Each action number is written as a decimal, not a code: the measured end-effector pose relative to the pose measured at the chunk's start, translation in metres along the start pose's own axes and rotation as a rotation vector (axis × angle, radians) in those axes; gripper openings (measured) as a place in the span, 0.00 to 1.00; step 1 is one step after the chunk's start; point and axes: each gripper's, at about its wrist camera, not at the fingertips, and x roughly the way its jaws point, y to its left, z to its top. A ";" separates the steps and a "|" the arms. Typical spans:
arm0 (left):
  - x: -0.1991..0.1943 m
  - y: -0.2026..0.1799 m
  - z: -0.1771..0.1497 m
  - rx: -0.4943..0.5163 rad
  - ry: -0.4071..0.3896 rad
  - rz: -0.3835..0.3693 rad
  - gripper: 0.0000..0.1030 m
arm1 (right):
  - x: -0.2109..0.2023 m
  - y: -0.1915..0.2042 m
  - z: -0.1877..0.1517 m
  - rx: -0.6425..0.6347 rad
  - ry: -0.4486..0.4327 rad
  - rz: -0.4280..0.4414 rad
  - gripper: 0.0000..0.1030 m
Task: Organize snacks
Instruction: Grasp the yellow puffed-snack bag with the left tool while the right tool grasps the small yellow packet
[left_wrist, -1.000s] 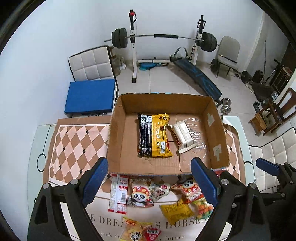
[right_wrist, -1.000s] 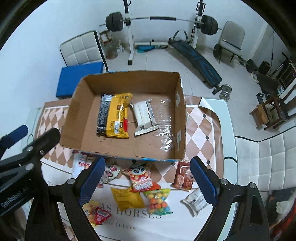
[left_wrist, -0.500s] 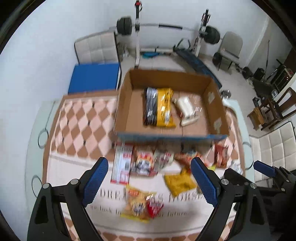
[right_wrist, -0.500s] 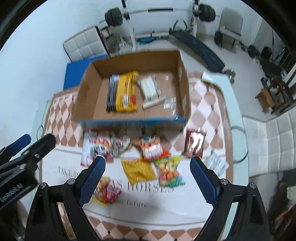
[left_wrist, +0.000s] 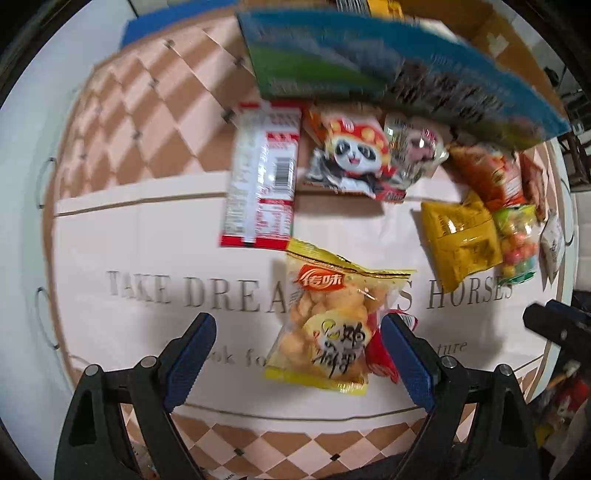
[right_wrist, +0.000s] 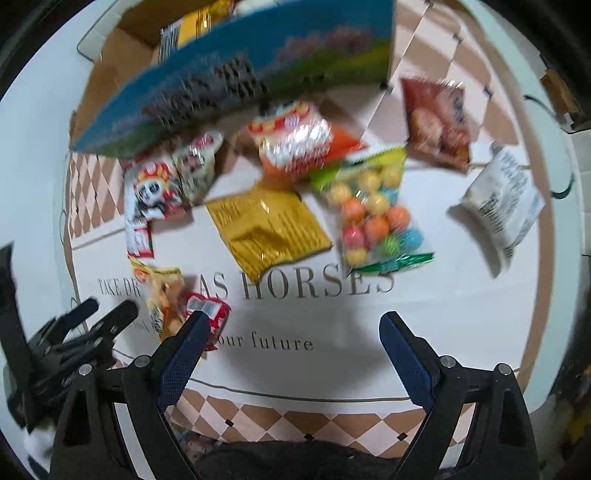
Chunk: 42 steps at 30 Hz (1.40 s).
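Observation:
My left gripper (left_wrist: 299, 354) is open, low over the table, its fingers either side of a yellow bag of puffed snacks (left_wrist: 325, 321); a small red packet (left_wrist: 384, 354) lies beside that bag. My right gripper (right_wrist: 291, 350) is open and empty over bare mat, below a gold packet (right_wrist: 266, 229) and a bag of coloured balls (right_wrist: 373, 218). The cardboard box (left_wrist: 388, 70) with a blue printed front stands behind the snacks; it also shows in the right wrist view (right_wrist: 236, 81). A panda packet (left_wrist: 351, 155) and a red-and-white packet (left_wrist: 262, 177) lie before it.
The mat (left_wrist: 147, 258) with printed lettering covers the table. More packets lie at the right: an orange one (right_wrist: 299, 144), a dark red one (right_wrist: 439, 122) and a white one (right_wrist: 498, 206). The left gripper shows at the left edge of the right wrist view (right_wrist: 74, 332).
Both grippers have dropped from high above the box to just over the snacks on the mat. Both stay open. No snack has moved.

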 end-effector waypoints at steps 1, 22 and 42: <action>0.010 -0.003 0.004 0.017 0.026 -0.012 0.89 | 0.007 0.000 -0.001 0.006 0.014 0.003 0.92; 0.055 0.017 -0.002 -0.086 0.097 -0.121 0.63 | 0.078 0.049 0.066 -0.053 0.051 -0.109 0.92; 0.041 0.017 -0.027 -0.112 0.025 -0.063 0.38 | 0.068 0.046 0.036 -0.080 -0.001 -0.096 0.59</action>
